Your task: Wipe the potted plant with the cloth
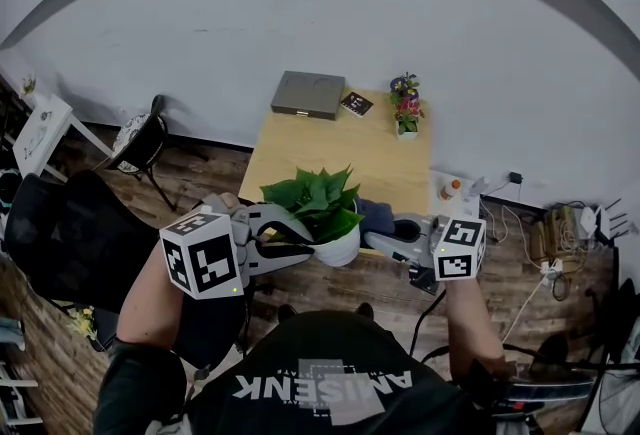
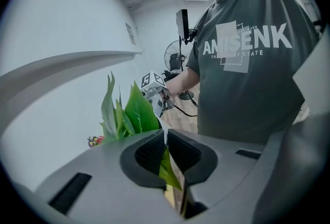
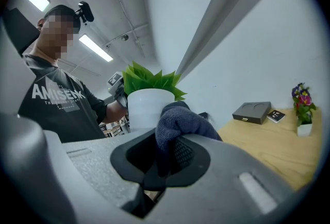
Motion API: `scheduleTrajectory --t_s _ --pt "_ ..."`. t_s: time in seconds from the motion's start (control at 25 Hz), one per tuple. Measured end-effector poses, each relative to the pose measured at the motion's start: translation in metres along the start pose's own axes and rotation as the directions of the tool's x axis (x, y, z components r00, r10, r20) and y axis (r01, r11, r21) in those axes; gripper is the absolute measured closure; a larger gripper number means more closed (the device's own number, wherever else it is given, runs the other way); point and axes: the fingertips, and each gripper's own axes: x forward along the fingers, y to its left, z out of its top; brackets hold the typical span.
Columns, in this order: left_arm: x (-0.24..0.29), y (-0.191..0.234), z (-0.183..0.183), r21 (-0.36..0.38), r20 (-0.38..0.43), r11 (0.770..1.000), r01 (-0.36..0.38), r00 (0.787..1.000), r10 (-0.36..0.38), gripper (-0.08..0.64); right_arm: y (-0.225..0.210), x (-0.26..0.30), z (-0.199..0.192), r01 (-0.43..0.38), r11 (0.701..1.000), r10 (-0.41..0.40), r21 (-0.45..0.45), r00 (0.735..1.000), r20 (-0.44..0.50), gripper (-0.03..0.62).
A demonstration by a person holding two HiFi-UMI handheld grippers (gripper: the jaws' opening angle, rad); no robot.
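The potted plant has broad green leaves (image 1: 315, 200) in a round white pot (image 1: 341, 249) at the near edge of the wooden table (image 1: 330, 158). My left gripper (image 1: 305, 245) reaches in from the left and is shut on one green leaf (image 2: 166, 167), which runs down between the pads. In the left gripper view the other leaves (image 2: 129, 112) rise behind the jaws. My right gripper (image 1: 378, 239) is on the pot's right, shut on a dark blue cloth (image 1: 376, 215). In the right gripper view the bunched cloth (image 3: 178, 120) sits just in front of the pot (image 3: 147, 107).
At the table's far side lie a grey flat box (image 1: 308, 94), a small black booklet (image 1: 356, 104) and a small flower pot (image 1: 406, 109). A black chair (image 1: 70, 233) stands at the left. Cables and a power strip (image 1: 552, 268) lie on the floor at the right.
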Motion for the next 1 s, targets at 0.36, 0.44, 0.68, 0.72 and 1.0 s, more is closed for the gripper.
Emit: scheduleTrajectory --t_s 0.36,0.44,0.68,0.72,1.0 --pt "0.005 -0.005 0.012 0.068 -0.027 0.998 0.014 1.000 -0.012 0.540 -0.004 -0.022 0.055 -0.016 0.994 0.023 -0.107 0.997 0.069 0.555" --pt "0.007 -0.004 0.016 0.078 -0.028 0.997 0.012 1.000 -0.010 0.540 -0.001 -0.019 0.070 -0.027 0.990 0.038 -0.140 0.996 0.077 0.555" --pt "-0.005 -0.004 0.016 0.083 -0.010 0.997 -0.002 1.000 0.003 0.540 -0.002 0.007 0.096 -0.086 0.985 0.101 -0.148 0.990 0.098 0.555" --pt "-0.009 -0.005 0.017 0.082 -0.001 0.997 -0.002 1.000 0.002 0.540 -0.005 0.011 0.099 -0.107 0.985 0.121 -0.135 0.987 0.106 0.555" --pt "-0.018 -0.003 0.026 0.068 0.037 0.997 -0.035 0.999 0.032 0.540 -0.006 0.025 0.093 -0.310 0.946 0.317 -0.100 0.947 0.061 0.555"
